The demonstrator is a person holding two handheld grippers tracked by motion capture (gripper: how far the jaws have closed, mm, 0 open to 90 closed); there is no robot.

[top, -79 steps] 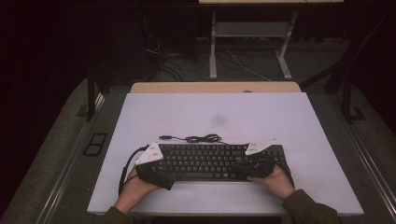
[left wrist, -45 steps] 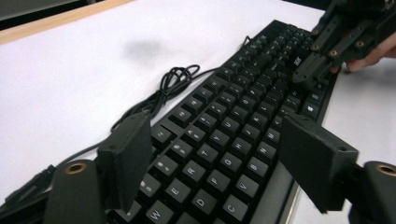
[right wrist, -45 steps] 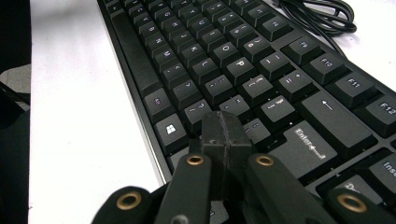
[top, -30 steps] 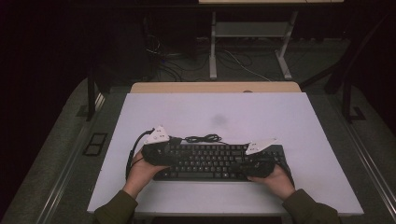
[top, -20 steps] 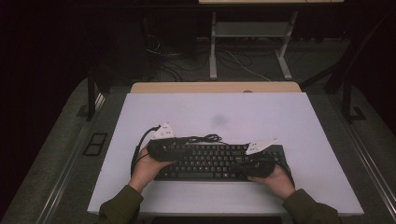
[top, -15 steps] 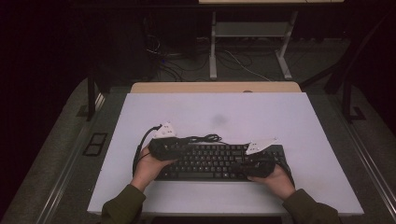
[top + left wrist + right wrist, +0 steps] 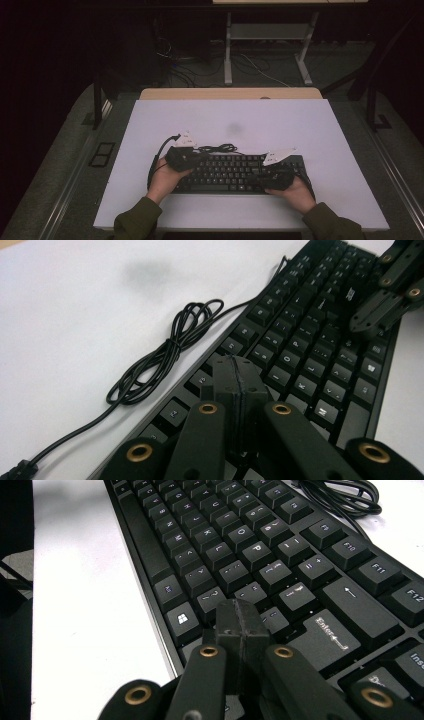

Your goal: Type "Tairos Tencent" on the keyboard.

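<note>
Keyboard (image 7: 235,173) lies flat on counter (image 7: 300,125); left tongs (image 7: 235,385) just clenched empty over keys, right tongs (image 7: 240,625) clenched, grasping nothing.

We see a matt black plastic keyboard (image 7: 300,345) with smooth keycaps, its rubbery black cable (image 7: 165,352) faintly shiny, on a smooth matt white tabletop (image 7: 280,120). The left gripper (image 7: 239,390) looks matt black plastic with brassy metal rivets.

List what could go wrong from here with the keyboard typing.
Both shut tips are broad against the small keys: the left hand-held gripper or the right hand-held gripper may press two keys of the keyboard at once. The bundled cable lies loose beside the keyboard's back edge, where the left one could snag it.
</note>
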